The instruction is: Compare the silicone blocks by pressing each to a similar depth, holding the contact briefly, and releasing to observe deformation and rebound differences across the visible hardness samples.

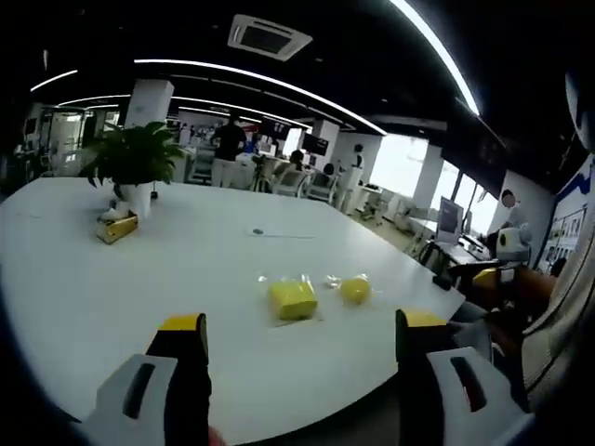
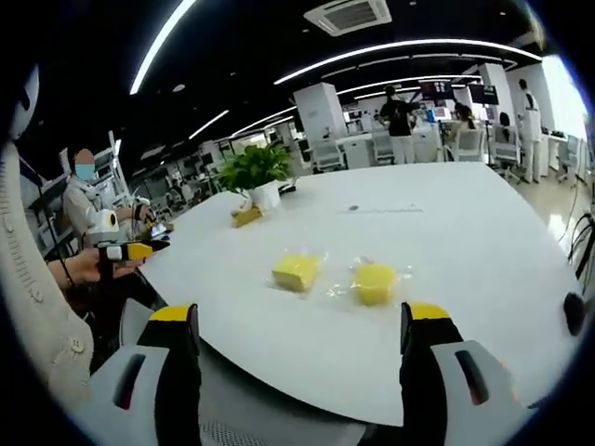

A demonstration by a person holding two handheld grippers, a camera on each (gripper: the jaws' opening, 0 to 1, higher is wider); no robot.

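Two yellow silicone samples in clear wrappers lie near the front edge of the white table (image 1: 112,288). In the left gripper view the square block (image 1: 293,299) sits left of the rounder block (image 1: 355,290). My left gripper (image 1: 300,323) hovers short of them, open and holding nothing. In the right gripper view the square block (image 2: 297,271) and the rounder block (image 2: 375,282) lie just beyond my right gripper (image 2: 299,314), which is open and off the table (image 2: 465,232). A yellow-tipped gripper (image 2: 128,251) in a hand shows at the left, and another such gripper (image 1: 485,276) at the right.
A potted plant (image 1: 135,163) (image 2: 256,172) with a small yellow box (image 1: 117,228) (image 2: 246,216) beside it stands at the table's far side. A small dark speck (image 1: 257,231) marks the tabletop. A seated person (image 2: 85,200) is beside the table. Desks and people fill the office behind.
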